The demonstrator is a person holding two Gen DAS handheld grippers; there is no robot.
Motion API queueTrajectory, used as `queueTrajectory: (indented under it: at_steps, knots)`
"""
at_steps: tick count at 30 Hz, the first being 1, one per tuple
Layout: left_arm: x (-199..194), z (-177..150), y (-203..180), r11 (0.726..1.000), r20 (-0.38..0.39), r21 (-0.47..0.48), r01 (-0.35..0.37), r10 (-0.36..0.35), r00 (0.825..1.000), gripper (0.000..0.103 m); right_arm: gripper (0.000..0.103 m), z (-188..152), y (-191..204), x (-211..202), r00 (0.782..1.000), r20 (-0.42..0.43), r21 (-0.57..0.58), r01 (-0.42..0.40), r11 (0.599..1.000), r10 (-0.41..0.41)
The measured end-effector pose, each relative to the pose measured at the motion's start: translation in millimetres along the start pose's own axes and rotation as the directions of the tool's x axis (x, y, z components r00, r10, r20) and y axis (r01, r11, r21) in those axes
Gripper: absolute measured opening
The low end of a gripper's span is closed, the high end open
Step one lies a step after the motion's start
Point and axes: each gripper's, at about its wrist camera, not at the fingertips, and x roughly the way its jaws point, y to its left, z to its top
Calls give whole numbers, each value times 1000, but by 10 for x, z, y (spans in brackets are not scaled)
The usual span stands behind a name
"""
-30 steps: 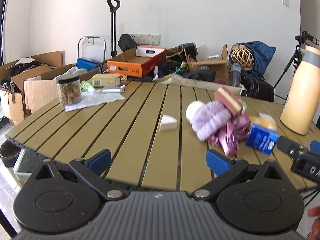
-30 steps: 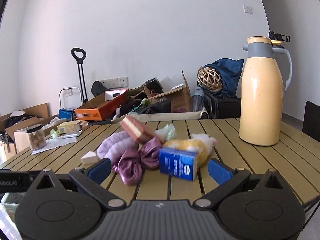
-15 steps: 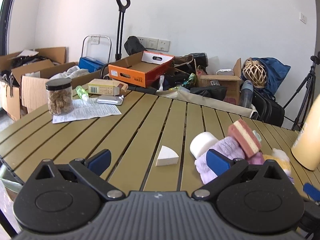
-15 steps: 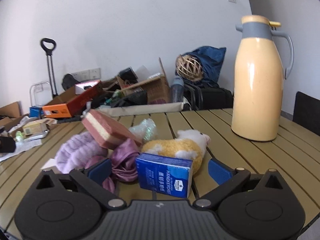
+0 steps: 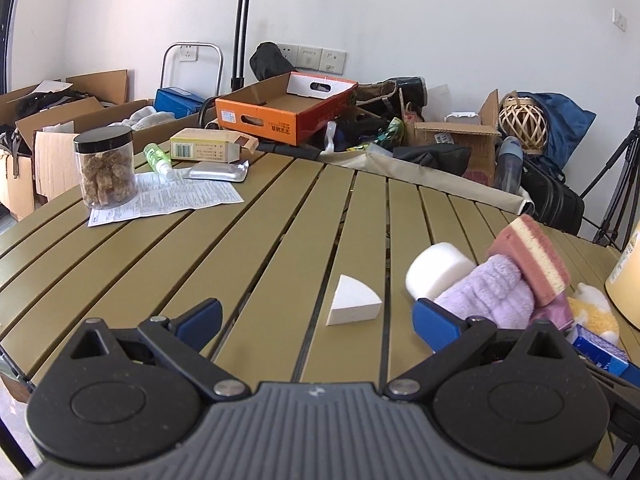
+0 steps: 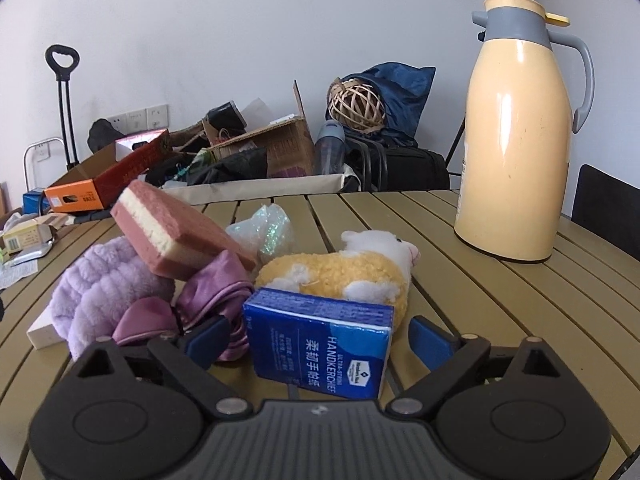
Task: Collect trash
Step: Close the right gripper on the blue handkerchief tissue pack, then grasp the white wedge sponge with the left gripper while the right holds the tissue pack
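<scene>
As the right gripper (image 6: 318, 338) dropped closer, its jaws were closing around the blue tissue pack (image 6: 318, 350), pads not yet touching. Left gripper (image 5: 318, 318) stood open, now framing the white foam wedge (image 5: 352, 301) on the slatted table (image 5: 160, 264); both pickups looked imminent.

Blue tissue pack (image 6: 320, 340); pink-cream sponge (image 6: 176, 236); lilac towel (image 6: 104, 292); olive slatted table (image 5: 168, 256).

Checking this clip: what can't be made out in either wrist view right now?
- Flask, left wrist view: cut off by the right edge.
- Leaflet text, left wrist view: too small to read.
- White block, right wrist view: mostly hidden behind the purple cloth.
- Any bin for trash: in neither view.
</scene>
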Motion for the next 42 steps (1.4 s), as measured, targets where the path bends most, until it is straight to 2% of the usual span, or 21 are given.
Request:
queueTrajectory:
  at_steps: [3, 5, 16, 25, 30, 37, 42]
  knots:
    - [-7, 2, 23, 1000, -1, -5, -2, 2, 1000, 103, 85, 4, 6, 14, 1000, -2, -5, 7, 1000, -7]
    - [-22, -4, 21, 1000, 2, -3, -2, 2, 1000, 103, 74, -2, 1, 26, 1000, -10, -1, 7, 1000, -7]
    - [13, -95, 22, 1000, -14, 27, -6, 6, 1000, 103, 70, 11, -162, -22, 998, 3, 66, -56, 996, 56]
    - [31, -179, -9, 999, -20, 44, -23, 24, 1000, 103, 70, 131, -516, -276, 991, 100, 157, -109, 982, 93]
    - [185, -151, -85, 997, -48, 56, -48, 51, 998, 103, 70, 168, -779, -306, 986, 137, 235, -121, 964, 90]
    - [428, -29, -255, 985, -53, 142, -93, 102, 993, 103, 70, 180, -1085, -250, 989, 138, 315, -97, 944, 56]
    - [595, 56, -358, 986, -68, 151, -68, 79, 995, 103, 70, 174, -1227, -236, 989, 139, 342, -92, 935, 46]
